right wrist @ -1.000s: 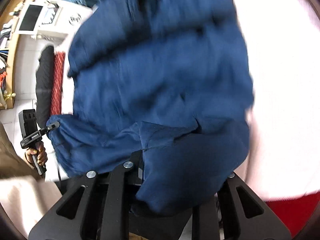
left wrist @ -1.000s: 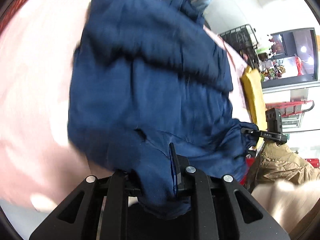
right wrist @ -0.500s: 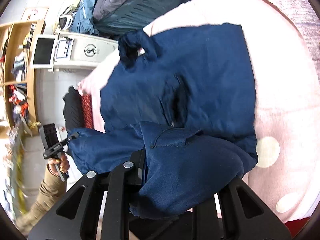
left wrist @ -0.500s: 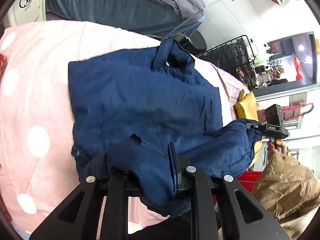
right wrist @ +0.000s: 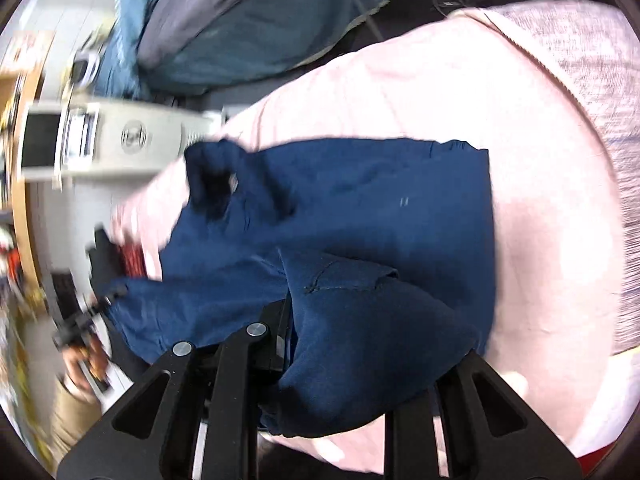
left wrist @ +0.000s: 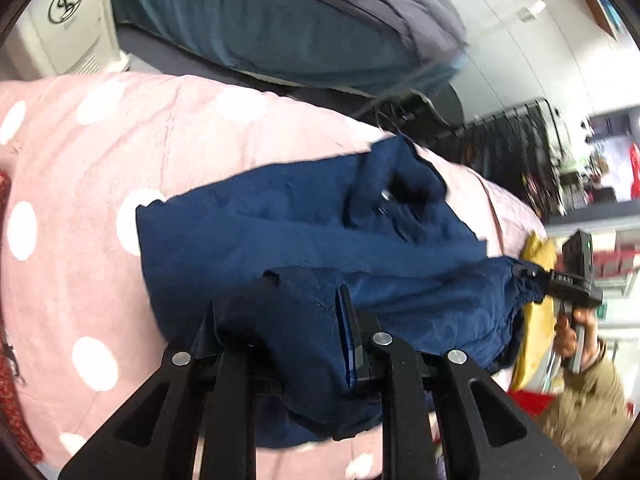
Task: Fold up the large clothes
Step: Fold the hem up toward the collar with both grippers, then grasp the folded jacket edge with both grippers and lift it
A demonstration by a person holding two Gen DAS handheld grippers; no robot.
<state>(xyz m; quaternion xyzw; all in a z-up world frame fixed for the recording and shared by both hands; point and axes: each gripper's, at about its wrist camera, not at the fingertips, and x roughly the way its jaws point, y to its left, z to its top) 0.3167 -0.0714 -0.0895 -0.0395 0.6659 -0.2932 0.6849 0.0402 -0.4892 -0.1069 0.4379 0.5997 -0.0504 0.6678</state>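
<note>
Across a pink bedspread (left wrist: 80,152) dotted with white, a navy garment (left wrist: 280,224) is spread, its far part lying flat and its near edge lifted and drawn taut between the two grippers. Behind the bed a heap of teal and grey bedding (left wrist: 280,28) is seen, and a white appliance (right wrist: 132,136) stands past the bed's edge; wide stretches of bare bedspread are left on both outer sides of the garment.

By the left gripper (left wrist: 296,344) a thick bunch of the near hem is clamped, the cloth being bulged over and around the narrowly set jaws so that one finger is largely buried. From there a band of fabric is stretched across to the right gripper (left wrist: 536,276), by whose tip a gathered corner is pinched.

From the right wrist view, the right gripper (right wrist: 304,332) is shown closed on a draped fold, the right-hand finger being hidden under it, while the left gripper (right wrist: 100,304) is seen blurred at the far end of the band. A yellow cloth (left wrist: 536,312) lies beside that corner.
</note>
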